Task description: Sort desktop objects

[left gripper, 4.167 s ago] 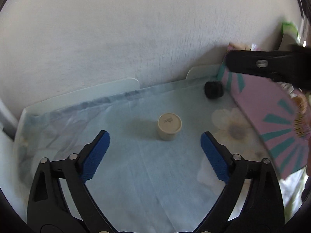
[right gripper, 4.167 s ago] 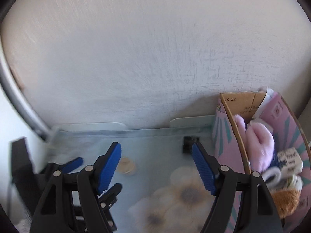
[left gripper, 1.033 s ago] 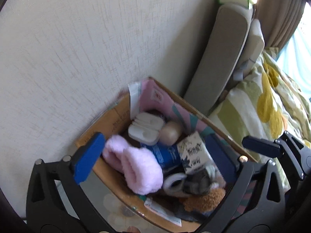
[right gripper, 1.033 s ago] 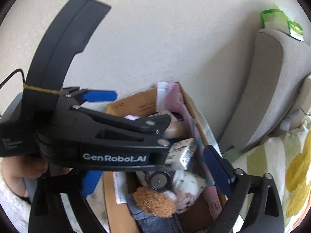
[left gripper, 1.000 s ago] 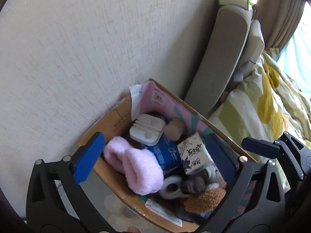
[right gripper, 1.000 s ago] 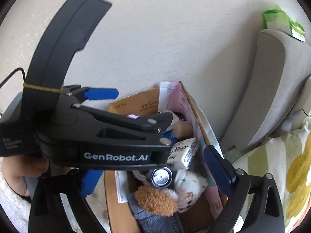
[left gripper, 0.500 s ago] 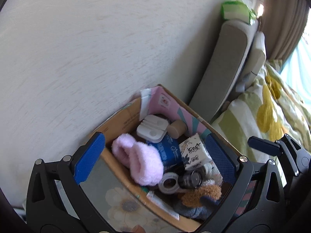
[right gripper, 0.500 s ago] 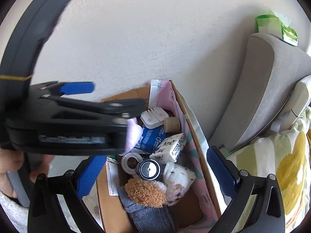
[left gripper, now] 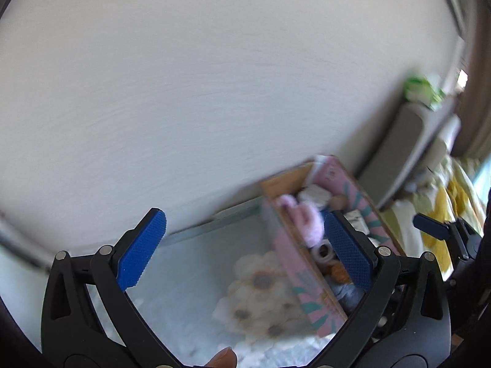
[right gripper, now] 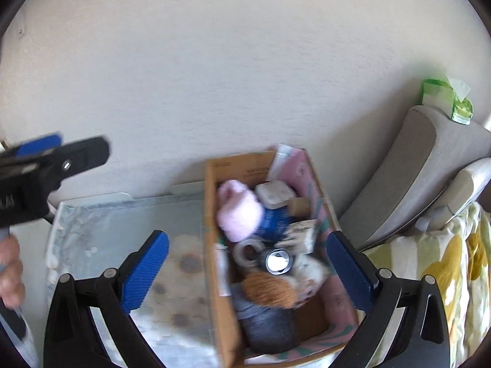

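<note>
In the left wrist view the left tongs [left gripper: 245,250] stand spread wide and empty in the lower middle of the frame, over the pale blue flowered cloth [left gripper: 190,263] of the bench. The view is blurred. The cardboard box [left gripper: 310,273] sits at lower right against the wall [left gripper: 214,92], its long axis running from the wall at upper left down toward the lower right.

In the right wrist view the left gripper shows as a dark blur at the far left edge. The right tongs [right gripper: 247,266] are likewise spread and hold nothing, framing the box [right gripper: 214,245] from above. Here the box's long axis runs from the wall at top down to the bottom of the frame, its open mouth facing up. Inside lie a pink fluffy item [right gripper: 239,211], a white case [right gripper: 273,194], a blue pack [right gripper: 274,219], a tape roll [right gripper: 247,253], a brown furry piece [right gripper: 270,289] and a grey knit thing [right gripper: 267,325].

No loose object shows on the cloth, so the sorting looks nearly or fully done. A good finish is probably to check the cloth for leftovers and keep both tongs clear of the box's walls when withdrawing, so it is not tipped or dragged.
</note>
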A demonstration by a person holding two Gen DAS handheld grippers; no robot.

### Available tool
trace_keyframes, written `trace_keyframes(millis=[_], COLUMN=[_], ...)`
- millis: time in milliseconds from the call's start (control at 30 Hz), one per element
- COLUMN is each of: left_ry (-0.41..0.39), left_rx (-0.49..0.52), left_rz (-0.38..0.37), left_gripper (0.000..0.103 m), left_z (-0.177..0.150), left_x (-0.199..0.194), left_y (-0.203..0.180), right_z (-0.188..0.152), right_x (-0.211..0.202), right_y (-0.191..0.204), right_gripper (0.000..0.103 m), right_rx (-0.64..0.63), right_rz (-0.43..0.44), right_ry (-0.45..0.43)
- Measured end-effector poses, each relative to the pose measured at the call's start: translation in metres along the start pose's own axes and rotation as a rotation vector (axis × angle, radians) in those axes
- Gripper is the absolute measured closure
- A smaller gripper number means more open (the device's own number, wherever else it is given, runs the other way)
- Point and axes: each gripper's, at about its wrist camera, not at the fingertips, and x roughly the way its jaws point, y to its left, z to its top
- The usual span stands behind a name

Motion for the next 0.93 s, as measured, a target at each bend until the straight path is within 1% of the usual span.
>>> trace_keyframes(millis=[133,233,300,367,400,500,567,633,700,933], left_ry=[-0.011,-0.01,-0.008,-0.005,0.001,0.017,0.019,0.02,0.027,0.029], left_rx=[-0.106,-0.192,-0.244,-0.295,-0.308,-0.312,-0.305,-0.313,-0.318,-0.317], left_rz=[0.078,0.136,0.17,0.181,0.185,0.213,0.208,0.193,0.196,0.209], left_gripper=[0.0,0.0,0.0,0.0,0.0,0.0,0.0,0.0,0.0,0.0], left_z=[-0.02,-0.041,-0.057,-0.076,-0.083,-0.098,-0.106,-0.107,-0.109,-0.107], left_x=[-0.033,-0.054,-0.063,-0.072,-0.074,-0.076,-0.078,-0.077,-0.08,-0.07], left_y=[0.039,0.066,0.078,0.089,0.092,0.098,0.102,0.102,0.107,0.104], right_z=[-0.002,-0.009,-0.017,-0.024,-0.029,-0.036,-0.039,-0.04,-0.04,-0.038], right_x=[-0.012,-0.016,-0.019,-0.019,-0.017,-0.012,-0.01,-0.009,-0.01,-0.009], right_y=[0.033,0.056,0.072,0.083,0.089,0.098,0.101,0.1,0.101,0.103], right_gripper=[0.001,0.001,0.001,0.001,0.001,0.001,0.001,0.001,0.001,0.001], right_rx=[-0.018,-0.037,-0.065,-0.081,-0.087,-0.103,-0.12,-0.117,-0.11,-0.114], right_rz=[0.011,0.057,0.052,0.043,0.055,0.068,0.06,0.062,0.067,0.067], right_ry=[0.016,0.009,-0.001,0.004,0.011,0.037,0.04,0.039,0.034,0.03])
